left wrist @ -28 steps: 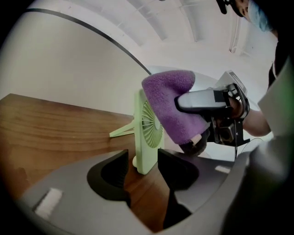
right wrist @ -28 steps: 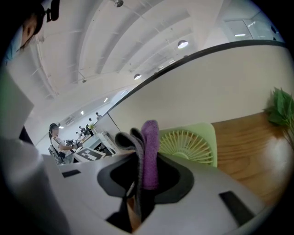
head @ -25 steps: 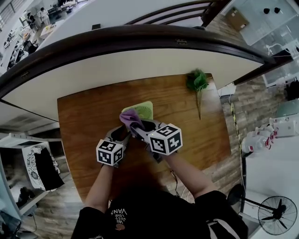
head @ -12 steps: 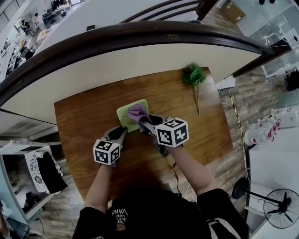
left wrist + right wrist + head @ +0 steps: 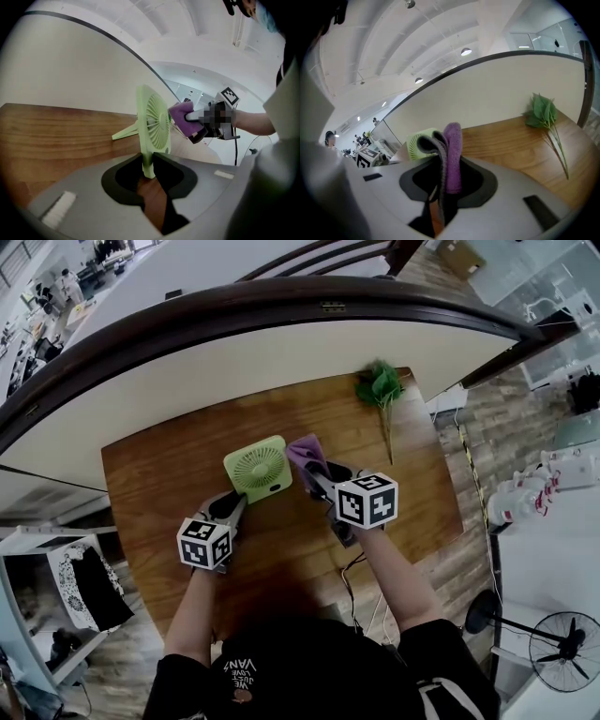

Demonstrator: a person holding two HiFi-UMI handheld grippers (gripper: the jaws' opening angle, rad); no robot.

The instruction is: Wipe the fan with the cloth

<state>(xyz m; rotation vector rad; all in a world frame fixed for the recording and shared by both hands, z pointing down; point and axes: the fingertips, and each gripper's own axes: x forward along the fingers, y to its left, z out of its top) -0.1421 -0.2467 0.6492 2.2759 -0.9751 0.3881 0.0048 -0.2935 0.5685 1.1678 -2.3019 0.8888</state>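
A small light-green fan stands on the wooden table. My left gripper has just been closing, and its jaws now hold the fan's lower edge. The left gripper view shows the fan upright with its rear stand on the table. My right gripper is shut on a folded purple cloth, just right of the fan. In the right gripper view, the cloth sticks up between the jaws, with the fan behind it on the left.
A green leafy sprig lies at the table's far right corner. A curved white wall with a dark rail borders the table's far side. A cable hangs off the near edge. A floor fan stands at the lower right.
My right gripper has carried the cloth from the fan's face to its right side, so the grille is now uncovered. The left gripper has stayed at the fan's near edge.
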